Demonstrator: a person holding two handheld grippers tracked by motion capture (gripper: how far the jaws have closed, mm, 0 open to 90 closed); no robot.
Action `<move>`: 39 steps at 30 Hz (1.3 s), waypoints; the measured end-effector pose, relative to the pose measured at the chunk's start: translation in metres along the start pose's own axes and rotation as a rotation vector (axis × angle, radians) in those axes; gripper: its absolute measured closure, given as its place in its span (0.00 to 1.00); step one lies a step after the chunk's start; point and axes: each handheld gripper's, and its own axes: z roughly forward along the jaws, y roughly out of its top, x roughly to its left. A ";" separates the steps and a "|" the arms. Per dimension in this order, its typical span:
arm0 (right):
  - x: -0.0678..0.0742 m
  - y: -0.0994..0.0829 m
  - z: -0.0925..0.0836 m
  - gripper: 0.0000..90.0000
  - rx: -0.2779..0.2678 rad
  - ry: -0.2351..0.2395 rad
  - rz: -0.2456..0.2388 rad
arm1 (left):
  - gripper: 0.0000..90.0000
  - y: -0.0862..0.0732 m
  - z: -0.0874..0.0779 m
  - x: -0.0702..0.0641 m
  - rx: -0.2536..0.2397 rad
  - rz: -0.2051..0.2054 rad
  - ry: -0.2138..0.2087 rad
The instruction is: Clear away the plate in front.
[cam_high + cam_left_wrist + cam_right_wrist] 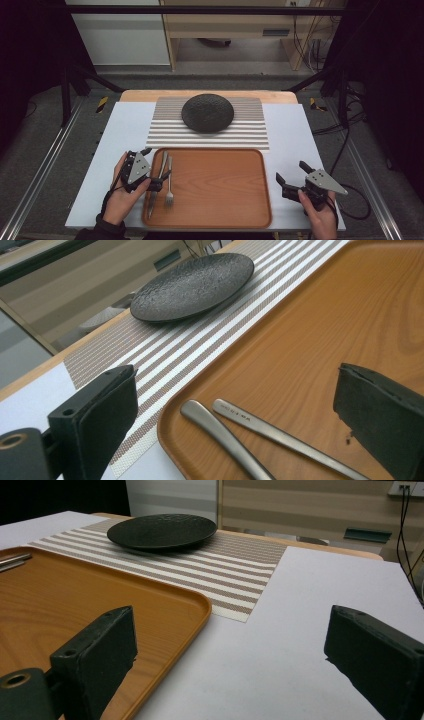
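left hand-held gripper point(152, 172) hangs released over the fork point(169, 186) and knife point(159, 181), which lie touching at the tray's point(215, 190) left edge. closing now could pinch both handles. right hand-held gripper point(291, 175) is released over the tabletop point(295, 130).

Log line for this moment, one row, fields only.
left gripper: open over fork and knife handles | right gripper: open, over table | tray: holds cutlery | plate: on mat

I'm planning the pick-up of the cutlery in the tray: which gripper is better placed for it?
Left. The left gripper hangs open right at the knife and fork on the tray; the right gripper sits off the tray's far side.
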 end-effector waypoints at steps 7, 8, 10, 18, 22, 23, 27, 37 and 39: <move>0.001 0.001 0.002 0.07 0.004 0.021 0.008 | 0.05 0.008 0.014 0.000 0.067 0.076 -0.026; 0.000 0.001 0.002 0.07 0.006 0.023 0.006 | 0.05 0.010 0.016 0.001 0.077 0.085 -0.037; 0.000 0.001 0.002 0.07 0.005 0.028 0.009 | 0.05 0.013 0.023 0.002 0.106 0.113 -0.051; 0.004 0.005 0.002 0.06 -0.008 0.065 0.004 | 0.05 0.030 0.048 0.013 0.145 0.184 -0.113; 0.009 0.006 0.002 0.06 -0.009 0.069 -0.003 | 0.06 0.043 0.056 0.021 0.150 0.187 -0.119; 0.011 0.006 0.002 0.06 -0.006 0.072 -0.006 | 0.06 0.047 0.058 0.023 0.149 0.184 -0.120; 0.015 0.004 0.004 0.06 0.007 0.088 0.004 | 0.06 0.064 0.064 0.026 0.137 0.202 -0.126; 0.020 0.005 0.004 0.05 0.027 0.099 0.002 | 0.08 0.099 0.090 0.031 0.124 0.325 -0.164; 0.020 0.005 0.005 0.06 0.029 0.096 0.001 | 0.10 0.104 0.094 0.034 0.120 0.345 -0.166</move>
